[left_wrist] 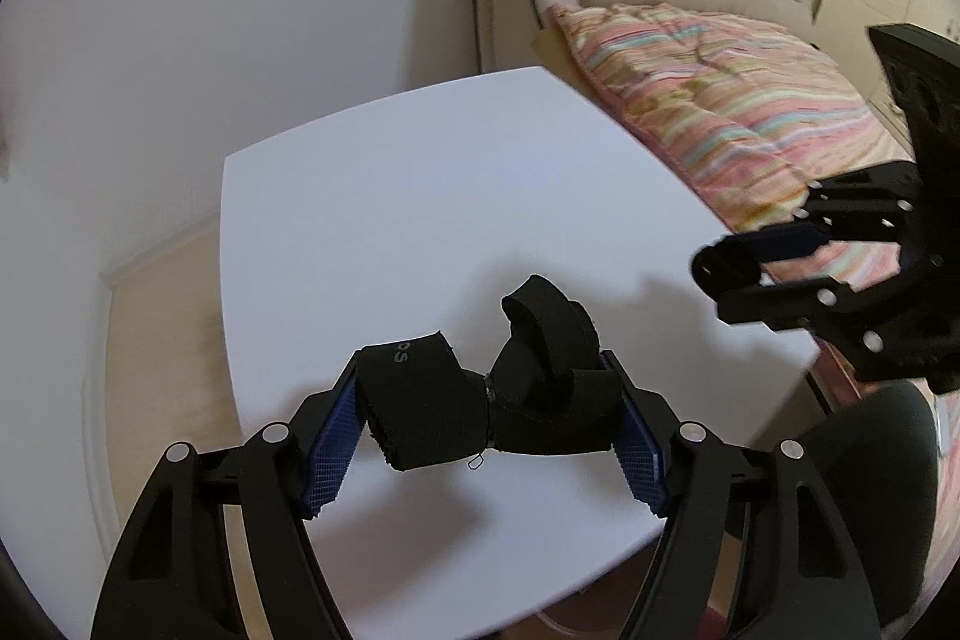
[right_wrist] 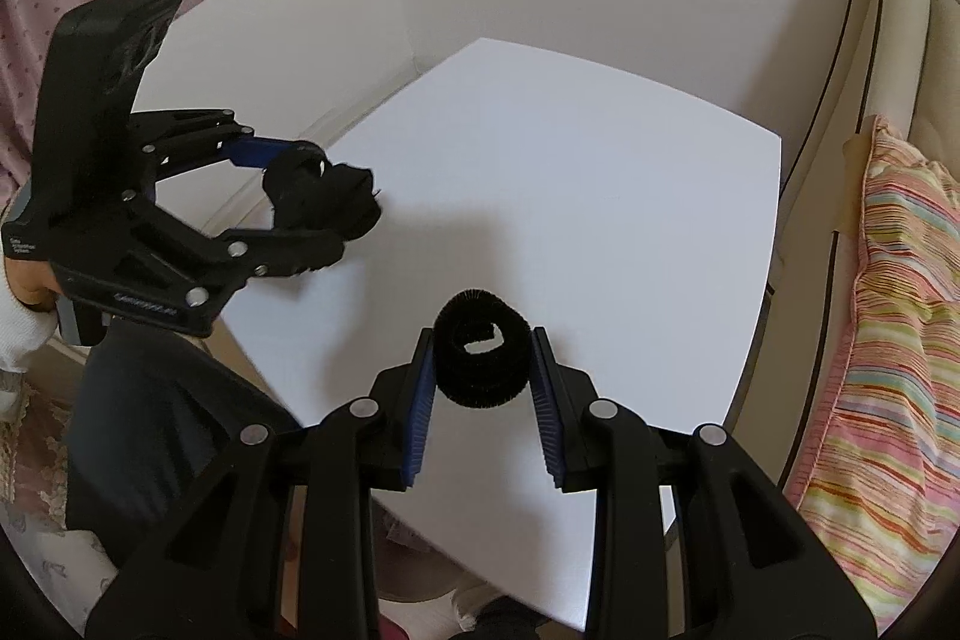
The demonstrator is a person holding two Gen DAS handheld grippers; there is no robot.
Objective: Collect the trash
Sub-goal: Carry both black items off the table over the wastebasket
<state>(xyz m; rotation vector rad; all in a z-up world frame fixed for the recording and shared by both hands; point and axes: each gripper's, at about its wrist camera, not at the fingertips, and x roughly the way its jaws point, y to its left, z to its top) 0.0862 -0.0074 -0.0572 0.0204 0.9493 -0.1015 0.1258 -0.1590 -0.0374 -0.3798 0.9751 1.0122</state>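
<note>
I've got the left gripper (left_wrist: pixel 486 418) clamped on a floppy black strap bundle (left_wrist: pixel 498 388) over the white table (left_wrist: pixel 420 196), right gripper (right_wrist: pixel 483 370) pinching a black fuzzy coil (right_wrist: pixel 483 364), and either soft piece could slip loose.
</note>
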